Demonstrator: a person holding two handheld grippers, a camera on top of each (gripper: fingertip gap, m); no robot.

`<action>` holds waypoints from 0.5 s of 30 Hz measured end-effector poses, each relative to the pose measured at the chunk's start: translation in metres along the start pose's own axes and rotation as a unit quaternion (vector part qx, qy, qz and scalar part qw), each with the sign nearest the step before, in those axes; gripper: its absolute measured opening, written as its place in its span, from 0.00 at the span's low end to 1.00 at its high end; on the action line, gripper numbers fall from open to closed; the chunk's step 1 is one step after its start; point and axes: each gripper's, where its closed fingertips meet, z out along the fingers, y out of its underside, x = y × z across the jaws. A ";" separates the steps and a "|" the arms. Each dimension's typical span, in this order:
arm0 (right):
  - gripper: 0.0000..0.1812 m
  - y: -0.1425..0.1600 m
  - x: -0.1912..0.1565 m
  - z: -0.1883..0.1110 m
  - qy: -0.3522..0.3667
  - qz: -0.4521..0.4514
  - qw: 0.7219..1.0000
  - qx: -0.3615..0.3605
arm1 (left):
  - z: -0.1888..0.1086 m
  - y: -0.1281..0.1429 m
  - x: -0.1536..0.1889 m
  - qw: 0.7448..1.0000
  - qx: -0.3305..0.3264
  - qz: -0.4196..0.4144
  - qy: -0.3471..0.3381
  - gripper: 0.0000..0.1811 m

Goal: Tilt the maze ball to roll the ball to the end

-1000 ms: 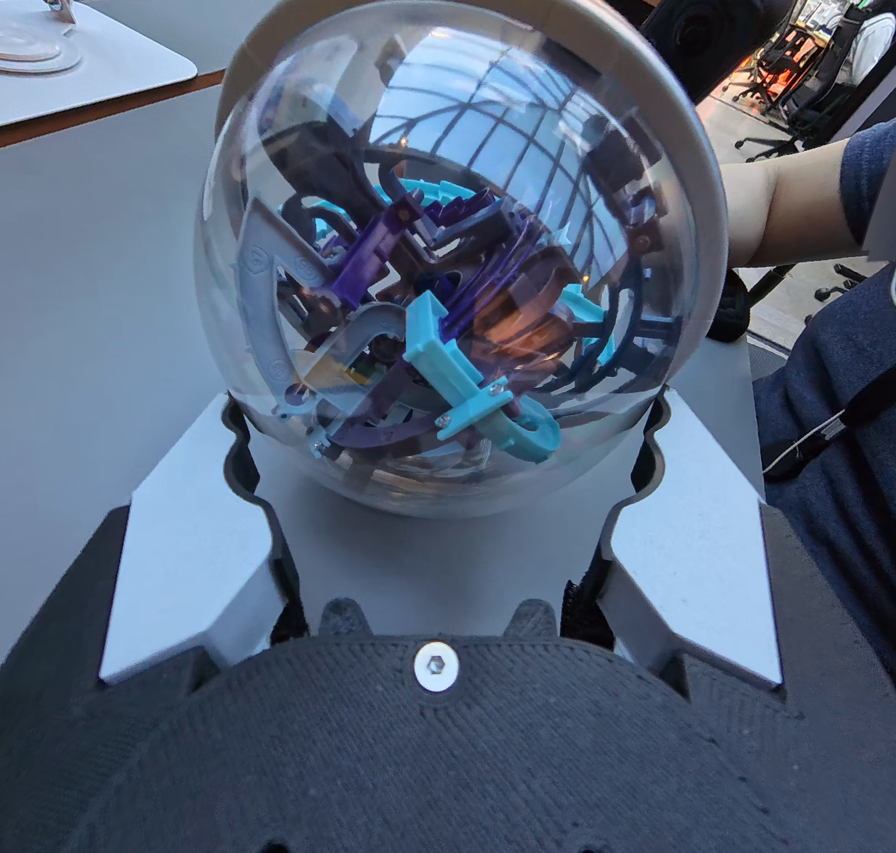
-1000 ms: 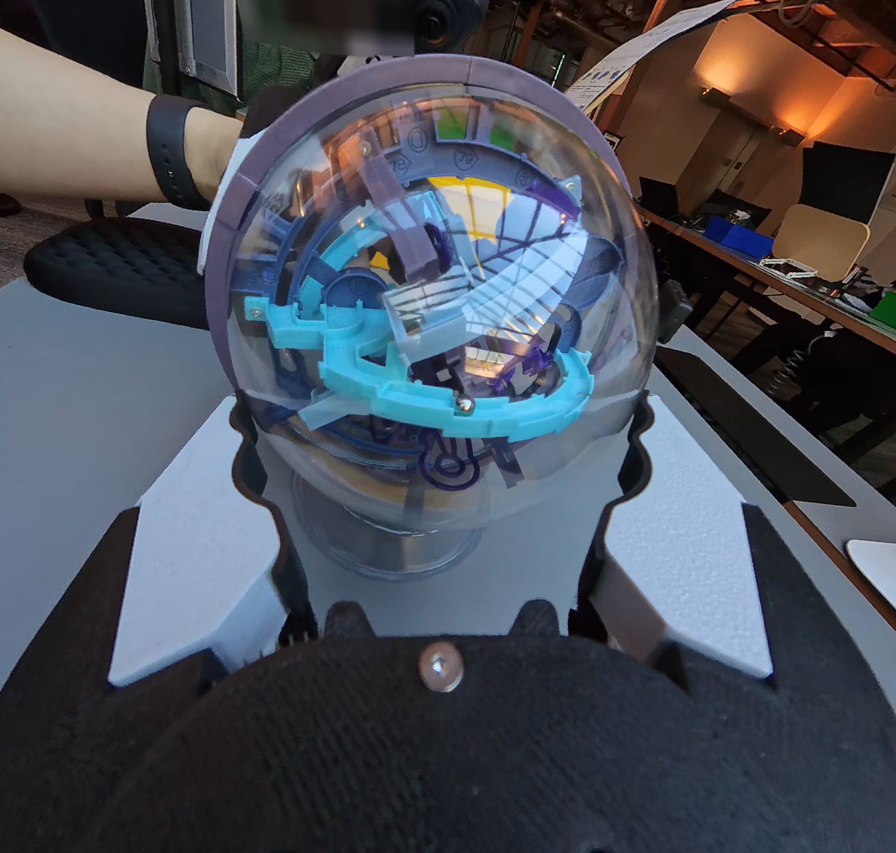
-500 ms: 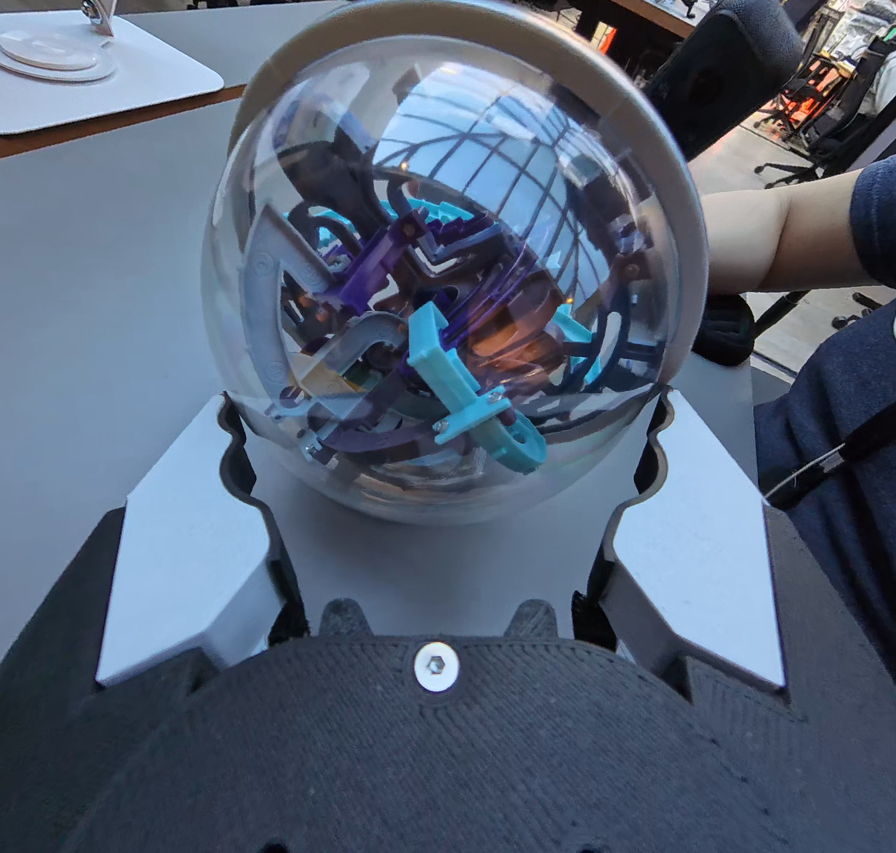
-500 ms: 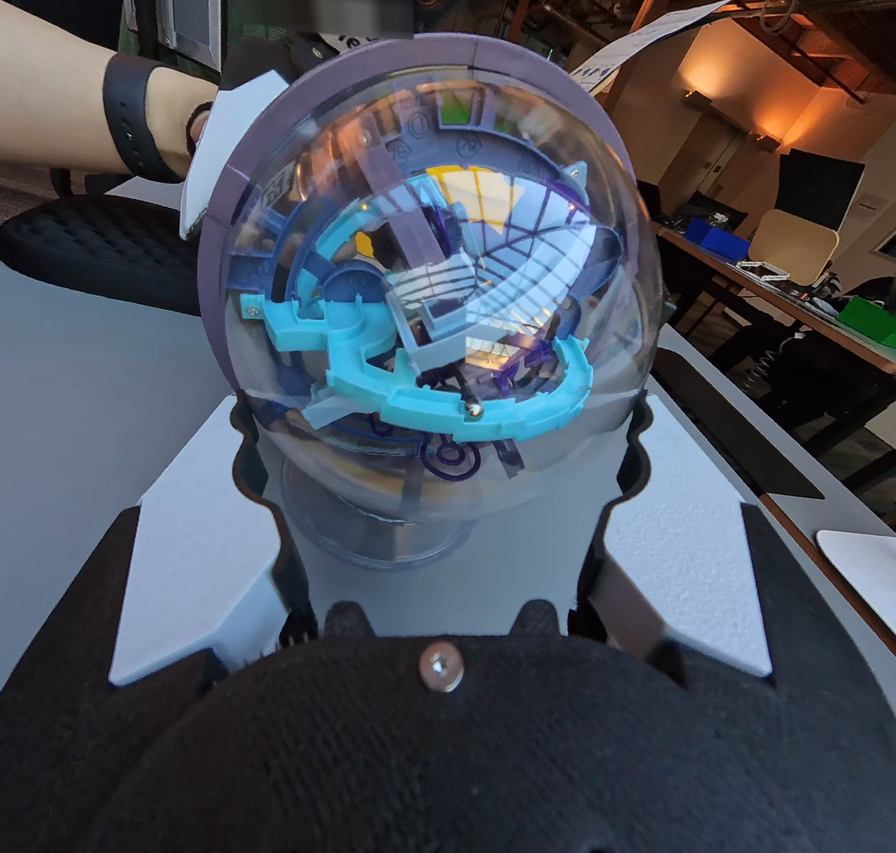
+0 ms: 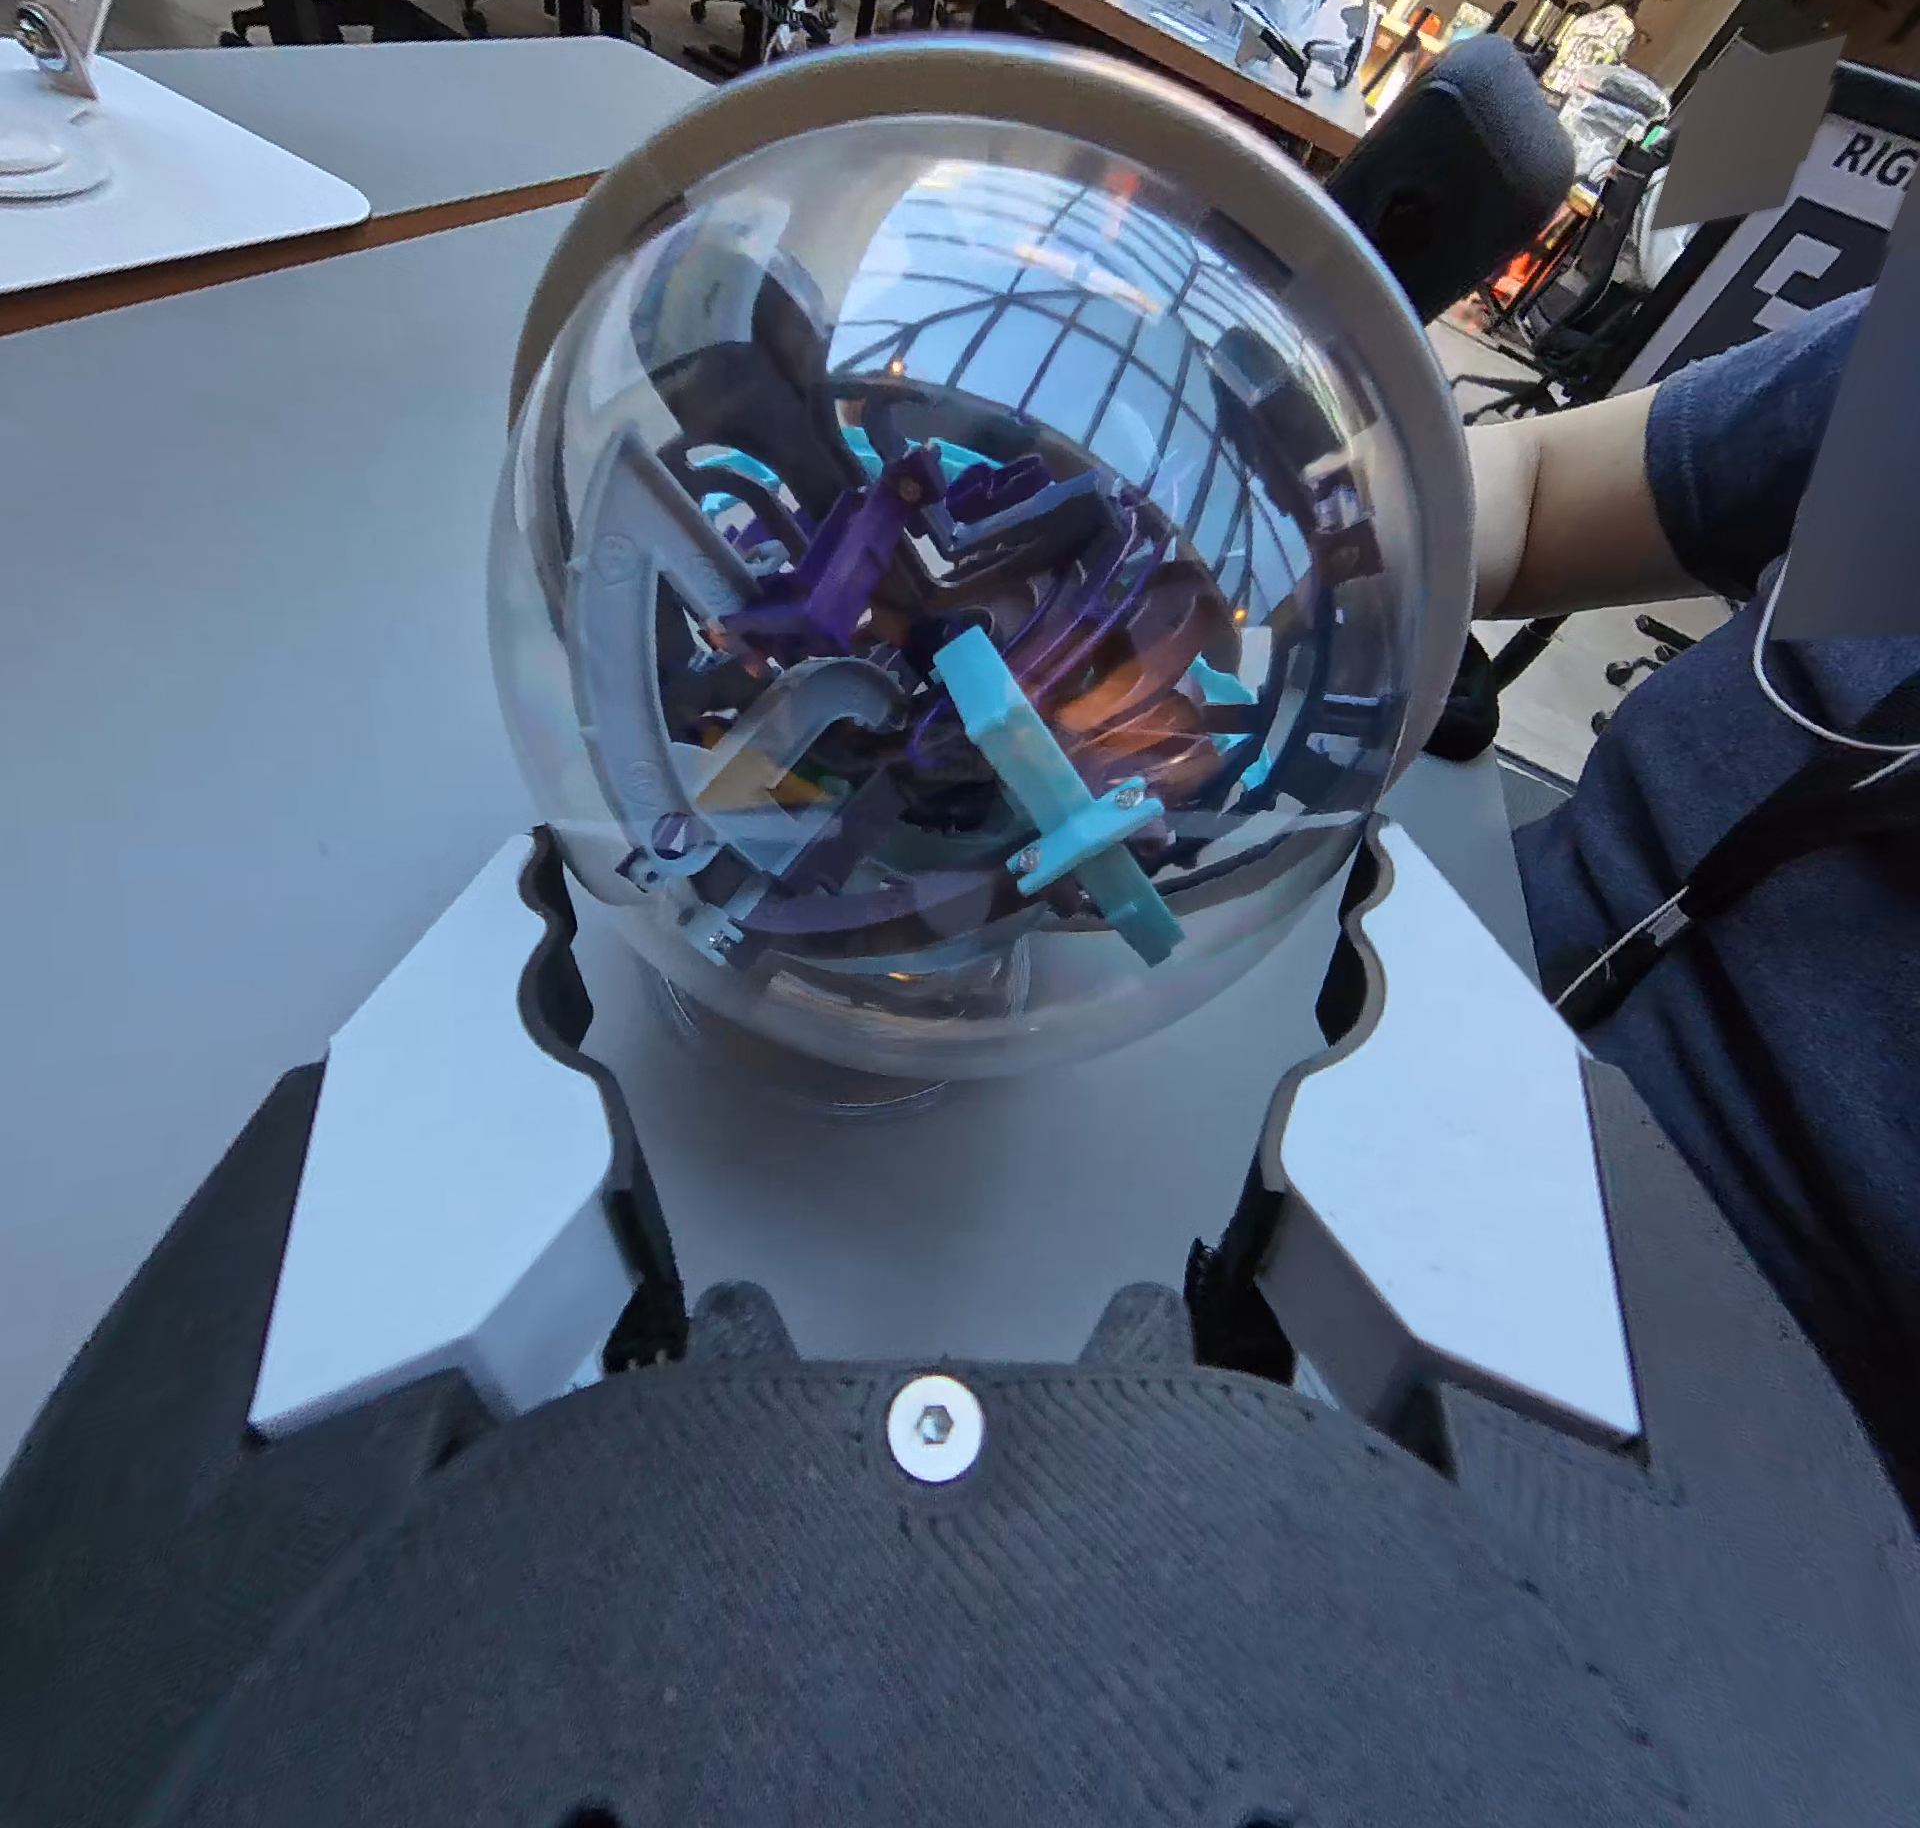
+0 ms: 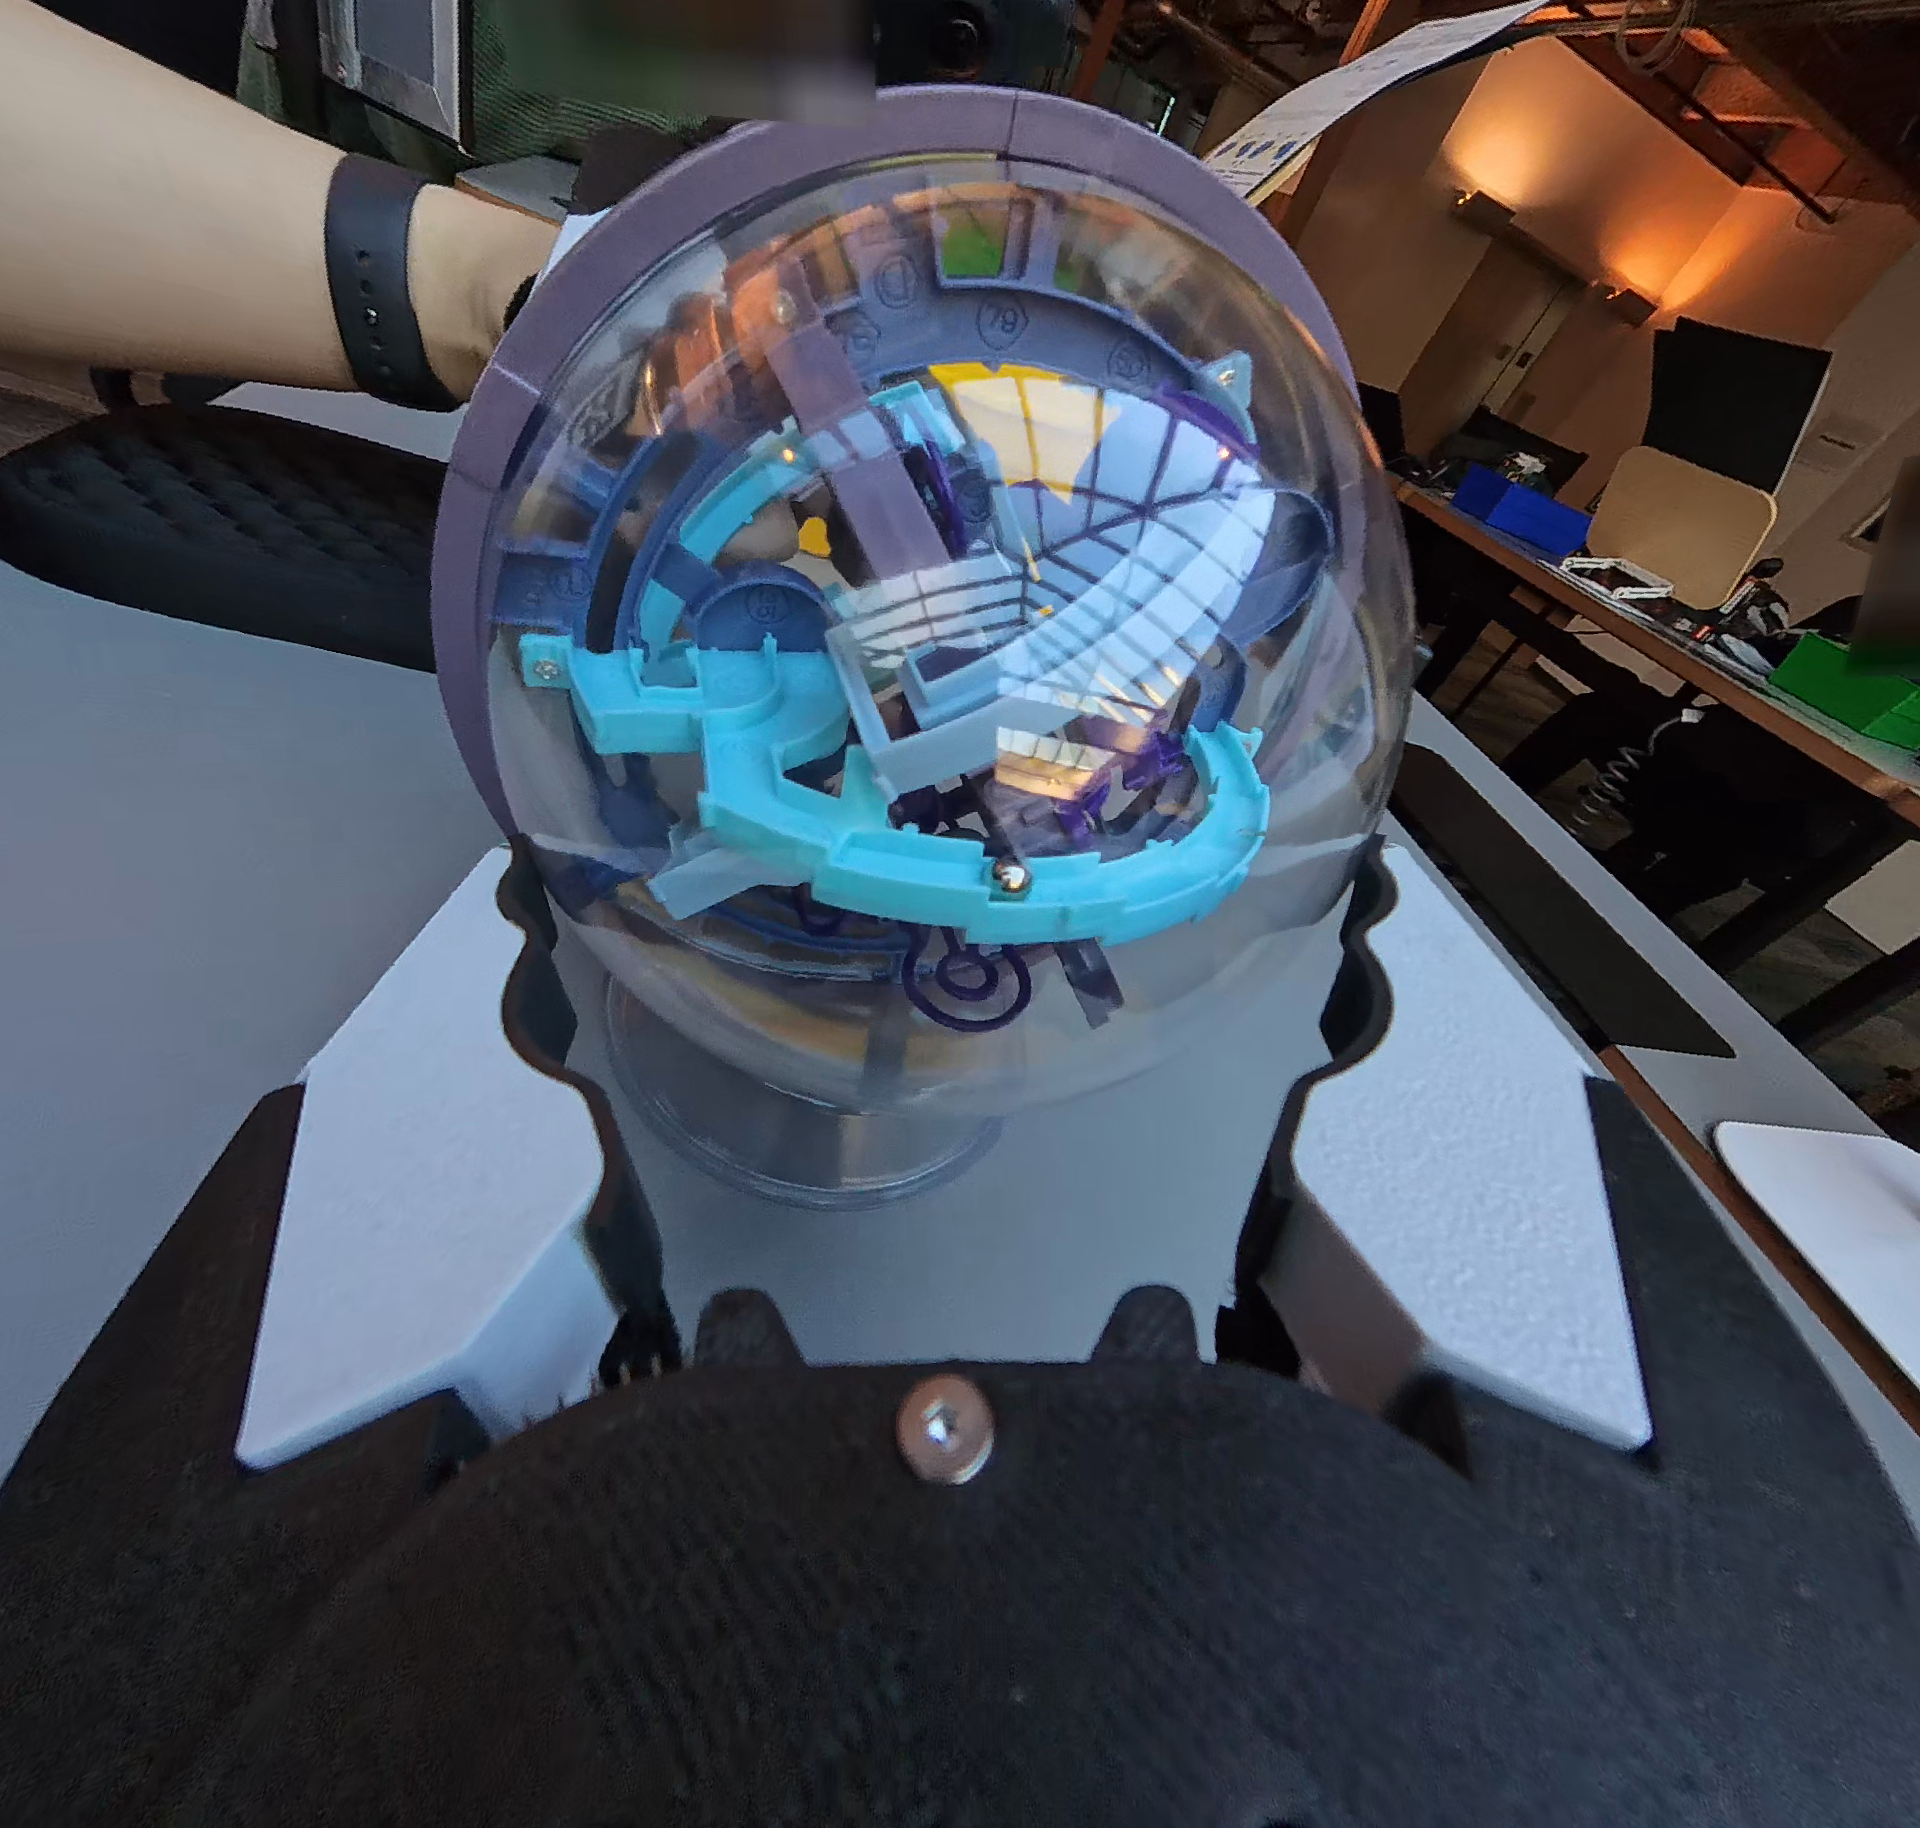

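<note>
A grey table (image 5: pixel 260 583) fills the left; cluttered workbenches (image 6: pixel 1662 615) and warm wall lamps (image 6: pixel 1631 272) occupy the upper right.

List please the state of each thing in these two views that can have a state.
maze ball: tilted, clamped from both sides, over its clear stand.
small metal ball: resting on the turquoise track.
clear stand: upright on the grey table.
left hand-held gripper: shut on the maze ball.
right hand-held gripper: shut on the maze ball.

Clear maze ball (image 6: pixel 935 635) with purple rim, tilted over its clear stand, small steel ball (image 6: pixel 1009 878) on turquoise track
</note>
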 end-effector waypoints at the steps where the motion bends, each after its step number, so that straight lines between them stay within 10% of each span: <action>1: 0.82 0.000 0.000 0.000 0.003 -0.004 1.000 -0.001 | 0.000 0.000 0.000 1.000 -0.004 0.004 0.002 0.79; 15: 0.79 -0.003 -0.003 -0.006 0.004 -0.018 1.000 -0.003 | -0.003 -0.009 0.002 1.000 0.004 0.019 0.018 0.79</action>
